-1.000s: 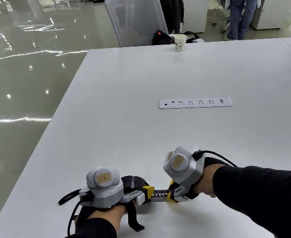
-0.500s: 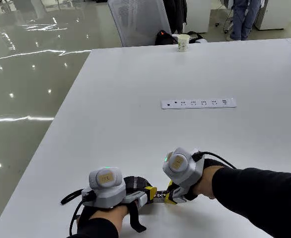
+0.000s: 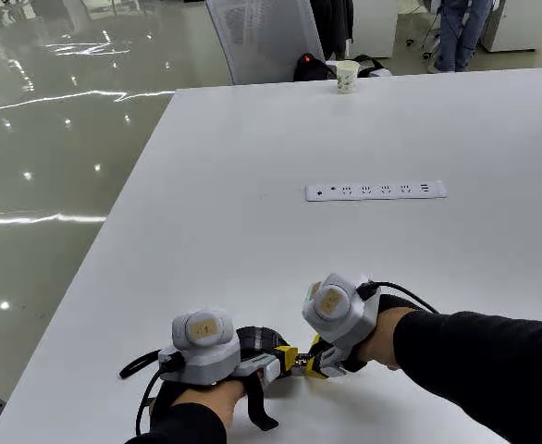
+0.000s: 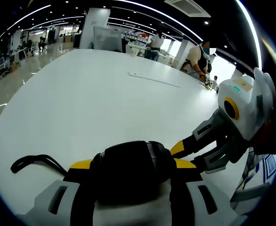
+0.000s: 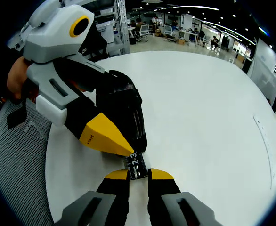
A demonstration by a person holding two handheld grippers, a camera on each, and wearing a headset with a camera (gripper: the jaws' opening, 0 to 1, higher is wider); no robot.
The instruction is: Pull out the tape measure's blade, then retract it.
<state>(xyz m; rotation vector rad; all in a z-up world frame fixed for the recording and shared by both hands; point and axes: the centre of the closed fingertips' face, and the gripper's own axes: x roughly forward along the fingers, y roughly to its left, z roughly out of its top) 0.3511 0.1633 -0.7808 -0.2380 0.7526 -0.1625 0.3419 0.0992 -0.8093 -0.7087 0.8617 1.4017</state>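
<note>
White tabletop (image 3: 252,231) lay beneath me. My left gripper (image 4: 132,172) clamped the tape measure (image 5: 121,113); my right gripper (image 5: 139,176) pinched its short exposed blade (image 5: 136,165), jaws nearly closed.

In the head view the tape measure (image 3: 257,342) is largely covered by the left gripper (image 3: 278,363), and the markings of the blade (image 3: 299,361) are too small to be read. In the right gripper view the blade's tip is hidden between the closed jaws of the right gripper (image 5: 139,175). A person (image 3: 456,32) is cut off by the top edge.
</note>
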